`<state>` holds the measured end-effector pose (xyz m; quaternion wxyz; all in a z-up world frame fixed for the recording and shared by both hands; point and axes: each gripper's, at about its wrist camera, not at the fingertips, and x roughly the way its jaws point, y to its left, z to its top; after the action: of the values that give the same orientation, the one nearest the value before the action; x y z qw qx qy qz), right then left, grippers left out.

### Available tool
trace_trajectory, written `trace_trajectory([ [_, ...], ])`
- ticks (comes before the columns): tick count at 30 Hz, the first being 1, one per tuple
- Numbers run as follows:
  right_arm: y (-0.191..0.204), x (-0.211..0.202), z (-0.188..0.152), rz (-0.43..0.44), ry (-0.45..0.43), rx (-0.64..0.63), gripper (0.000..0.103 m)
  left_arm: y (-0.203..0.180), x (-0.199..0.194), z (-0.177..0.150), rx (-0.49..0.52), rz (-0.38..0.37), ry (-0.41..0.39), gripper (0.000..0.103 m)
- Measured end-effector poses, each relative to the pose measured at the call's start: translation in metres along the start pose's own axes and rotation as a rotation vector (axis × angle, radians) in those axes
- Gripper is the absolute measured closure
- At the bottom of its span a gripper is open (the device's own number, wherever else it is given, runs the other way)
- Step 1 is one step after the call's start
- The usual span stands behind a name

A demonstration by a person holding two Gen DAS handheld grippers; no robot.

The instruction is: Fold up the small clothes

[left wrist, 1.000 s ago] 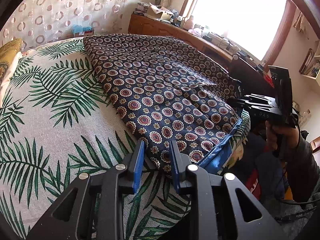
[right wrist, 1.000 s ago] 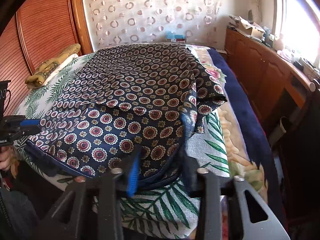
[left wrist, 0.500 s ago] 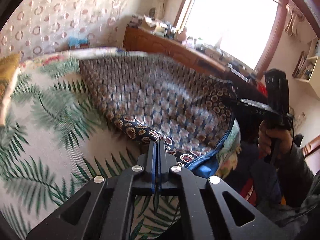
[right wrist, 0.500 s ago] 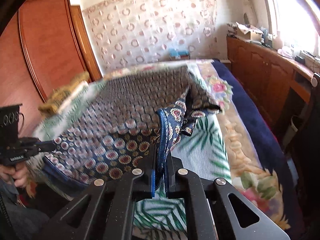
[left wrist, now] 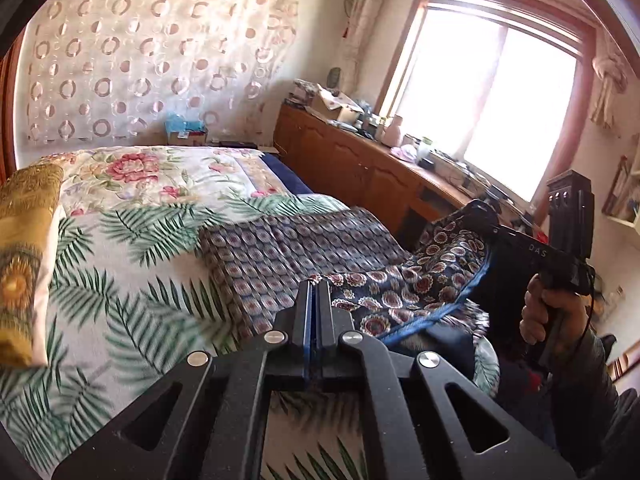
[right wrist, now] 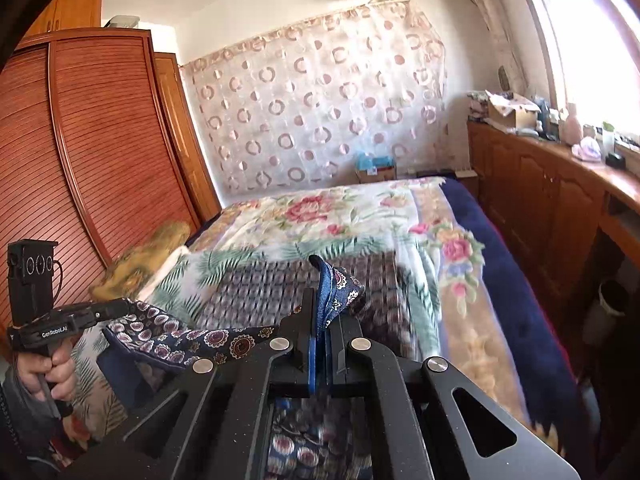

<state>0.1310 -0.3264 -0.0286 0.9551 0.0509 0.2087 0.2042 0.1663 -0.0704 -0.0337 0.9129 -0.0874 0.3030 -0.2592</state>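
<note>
Two markings are showing legibly. In the left wrist view, pale letters reading "DAS" are standing on the black side of the right gripper [left wrist: 486, 220]'s body. In the right wrist view, white lettering reading "GenRobot.AI" is running along the black body of the left gripper [right wrist: 130, 306], just above the hand [right wrist: 50, 372] gripping its handle.

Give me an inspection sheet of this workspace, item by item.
Surface: bed with palm-leaf and floral covers.
Job's things: patterned navy garment, near edge lifted, far part on the bed.
Clutter: yellow pillow on the bed's edge.
Grippers: left gripper and right gripper both shut on the garment's edge.
Cables: thin black cable by the right hand.
Surroundings: wooden sideboard with bottles under a window, wardrobe, circle-print curtain.
</note>
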Motion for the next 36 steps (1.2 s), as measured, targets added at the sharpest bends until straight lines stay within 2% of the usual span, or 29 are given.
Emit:
trace_trajectory([
  [5, 0.002, 0.044, 0.011, -0.016, 0.028, -0.043, 0.101, 0.021, 0.030, 0.022, -0.031, 0.021, 0.019, 0.101],
  [12, -0.008, 0.113, 0.041, -0.042, 0.115, -0.070, 0.101, 0.044, 0.073, 0.045, -0.050, 0.065, 0.056, 0.101],
  [20, -0.008, 0.175, 0.062, -0.109, 0.264, -0.099, 0.100, 0.067, 0.112, 0.045, -0.069, 0.108, 0.146, 0.101],
  [21, -0.007, 0.180, 0.065, -0.113, 0.288, -0.096, 0.096, 0.068, 0.115, 0.043, -0.070, 0.114, 0.156, 0.101],
  [24, -0.006, 0.189, 0.077, -0.146, 0.299, -0.103, 0.076, 0.069, 0.116, 0.043, -0.074, 0.108, 0.164, 0.101],
  [25, -0.005, 0.186, 0.082, -0.155, 0.290, -0.105, 0.063, 0.069, 0.114, 0.042, -0.073, 0.105, 0.164, 0.101],
  [26, -0.003, 0.181, 0.085, -0.162, 0.278, -0.108, 0.055, 0.070, 0.113, 0.042, -0.070, 0.101, 0.164, 0.101],
  [28, 0.002, 0.164, 0.090, -0.191, 0.239, -0.124, 0.053, 0.068, 0.106, 0.042, -0.052, 0.102, 0.160, 0.093],
  [30, 0.009, 0.140, 0.092, -0.215, 0.188, -0.141, 0.053, 0.065, 0.095, 0.042, -0.026, 0.118, 0.137, 0.067],
  [33, 0.022, 0.101, 0.085, -0.199, 0.135, -0.151, 0.053, 0.063, 0.079, 0.042, -0.012, 0.103, 0.111, 0.047],
  [34, 0.029, 0.088, 0.081, -0.189, 0.125, -0.156, 0.053, 0.062, 0.074, 0.041, -0.008, 0.102, 0.105, 0.042],
  [35, 0.035, 0.078, 0.077, -0.186, 0.123, -0.161, 0.053, 0.060, 0.068, 0.040, -0.003, 0.101, 0.096, 0.030],
  [36, 0.042, 0.065, 0.071, -0.179, 0.122, -0.164, 0.053, 0.057, 0.062, 0.039, 0.004, 0.099, 0.086, 0.025],
])
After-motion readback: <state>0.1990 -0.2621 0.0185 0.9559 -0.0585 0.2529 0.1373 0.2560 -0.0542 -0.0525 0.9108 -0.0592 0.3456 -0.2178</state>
